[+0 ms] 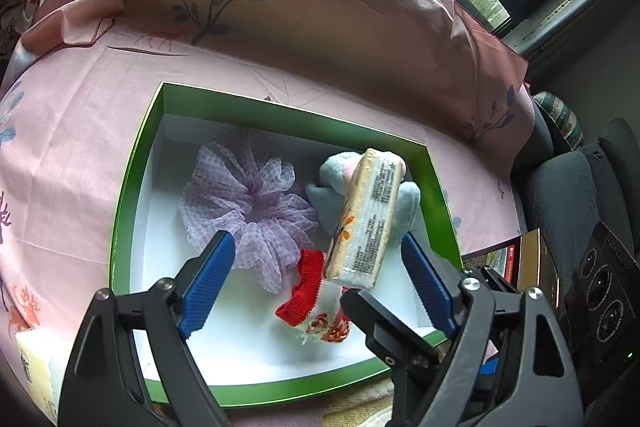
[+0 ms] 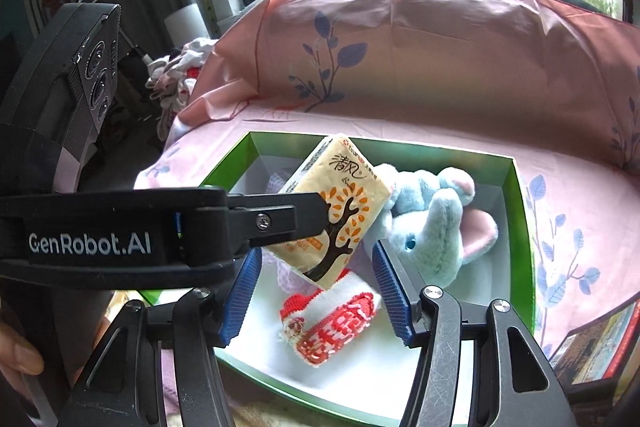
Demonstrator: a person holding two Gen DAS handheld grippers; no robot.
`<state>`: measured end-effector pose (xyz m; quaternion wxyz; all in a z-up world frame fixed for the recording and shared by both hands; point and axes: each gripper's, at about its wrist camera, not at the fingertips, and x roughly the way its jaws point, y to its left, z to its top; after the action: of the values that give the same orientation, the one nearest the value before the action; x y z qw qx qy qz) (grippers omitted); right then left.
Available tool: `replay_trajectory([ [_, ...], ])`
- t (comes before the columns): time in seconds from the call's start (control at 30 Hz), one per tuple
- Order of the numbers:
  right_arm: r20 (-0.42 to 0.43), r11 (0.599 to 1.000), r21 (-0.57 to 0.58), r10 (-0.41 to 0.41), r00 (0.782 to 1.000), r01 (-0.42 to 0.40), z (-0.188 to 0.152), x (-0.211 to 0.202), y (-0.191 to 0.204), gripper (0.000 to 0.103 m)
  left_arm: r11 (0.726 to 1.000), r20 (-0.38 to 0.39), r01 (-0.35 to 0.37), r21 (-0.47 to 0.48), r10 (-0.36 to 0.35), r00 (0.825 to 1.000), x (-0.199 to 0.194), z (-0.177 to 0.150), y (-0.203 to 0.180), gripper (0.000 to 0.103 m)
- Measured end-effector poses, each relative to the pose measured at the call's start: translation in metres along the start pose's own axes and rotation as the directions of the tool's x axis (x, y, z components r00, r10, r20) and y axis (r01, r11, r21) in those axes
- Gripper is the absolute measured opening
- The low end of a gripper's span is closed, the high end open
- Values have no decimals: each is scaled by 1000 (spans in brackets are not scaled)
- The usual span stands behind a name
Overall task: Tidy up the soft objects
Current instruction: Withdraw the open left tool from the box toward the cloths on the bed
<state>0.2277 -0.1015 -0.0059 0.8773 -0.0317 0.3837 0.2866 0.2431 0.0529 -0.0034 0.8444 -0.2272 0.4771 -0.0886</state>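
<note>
A green box [image 1: 132, 187] [image 2: 520, 227] with a white floor holds a lilac mesh scrunchie [image 1: 248, 195], a pale blue plush elephant [image 1: 410, 201] [image 2: 432, 223] and a red-and-white sock [image 1: 304, 283] [image 2: 336, 323]. A cream tissue pack [image 1: 364, 219] [image 2: 340, 211] stands tilted over the sock, leaning toward the elephant. My left gripper [image 1: 316, 239] is open wide around the pack, its blue pads clear of it. My right gripper [image 2: 316, 255] is open just above the sock and the pack's lower end. The left gripper's black finger crosses the pack in the right wrist view.
A pink leaf-print cloth [image 1: 80, 107] covers the table and the raised back behind the box. A second tissue pack [image 1: 32, 367] lies at the near left. Crumpled clothes [image 2: 176, 75] sit far left, books [image 2: 592, 347] at the right edge. A person's hand [image 2: 20, 351] shows.
</note>
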Motion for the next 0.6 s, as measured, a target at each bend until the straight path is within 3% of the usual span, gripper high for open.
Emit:
replay_trajectory([
  [0.1, 20, 999, -9, -36, 999, 36, -6, -17, -1, 61, 999, 19, -36, 27, 35, 999, -10, -5, -6, 86],
  [0.17, 35, 999, -10, -50, 998, 50, -13, -30, 0, 62, 996, 43, -77, 53, 75, 996, -18, -11, -11, 93],
  [0.2, 42, 999, -7, -53, 998, 54, -16, -36, -1, 63, 994, 57, -92, 64, 88, 994, -23, -14, -14, 102],
  [0.3, 64, 998, 6, -56, 996, 56, -31, -58, 0, 69, 989, 104, -108, 97, 98, 990, -40, -25, -22, 102],
  [0.6, 105, 997, 26, -72, 992, 70, -72, -112, 7, 69, 965, 162, -184, 187, 154, 975, -74, -79, -45, 102],
])
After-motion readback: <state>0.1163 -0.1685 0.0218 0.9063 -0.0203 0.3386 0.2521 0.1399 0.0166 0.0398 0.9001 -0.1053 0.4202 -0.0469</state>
